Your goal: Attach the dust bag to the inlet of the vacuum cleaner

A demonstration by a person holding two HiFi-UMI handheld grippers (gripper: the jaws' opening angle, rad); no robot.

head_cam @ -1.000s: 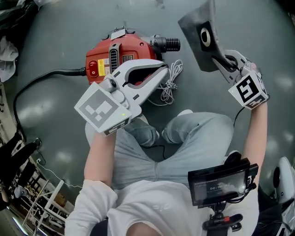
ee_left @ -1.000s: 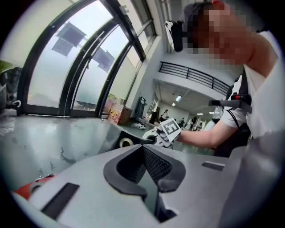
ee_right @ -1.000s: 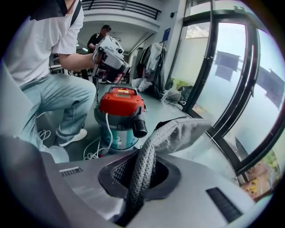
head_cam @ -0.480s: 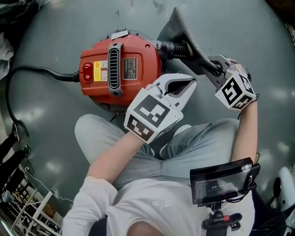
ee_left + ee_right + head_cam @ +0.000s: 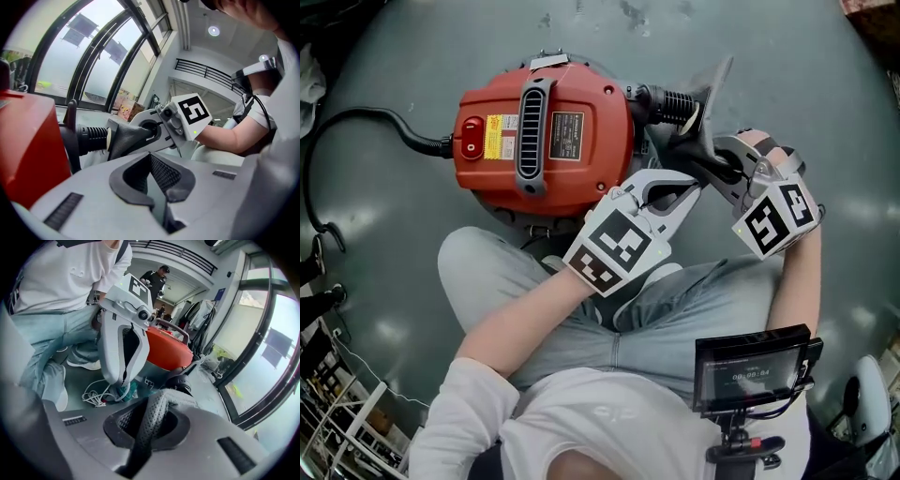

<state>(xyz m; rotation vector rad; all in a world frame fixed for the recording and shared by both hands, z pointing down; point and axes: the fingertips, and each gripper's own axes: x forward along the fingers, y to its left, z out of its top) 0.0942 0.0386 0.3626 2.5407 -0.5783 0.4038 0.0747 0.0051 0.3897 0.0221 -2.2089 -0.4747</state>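
Clamping a fold of grey, mesh-textured dust bag (image 5: 151, 425) between its jaws, the right gripper (image 5: 712, 173) holds the flat fabric edge-on at the black ribbed inlet (image 5: 675, 103) just ahead of its tips. The left gripper (image 5: 675, 187), jaws together on nothing, sits just beside it. Beyond both bulges the rounded, glossy red vacuum cleaner (image 5: 544, 141). Its black power cable (image 5: 366, 117) curls away on the far side, and a white cord bundle (image 5: 96, 397) lies beneath the left gripper.

light: bright daylight, windows (image 5: 93, 61) | floor (image 5: 825, 75) glare | edges: fisheye-warped, dark corners
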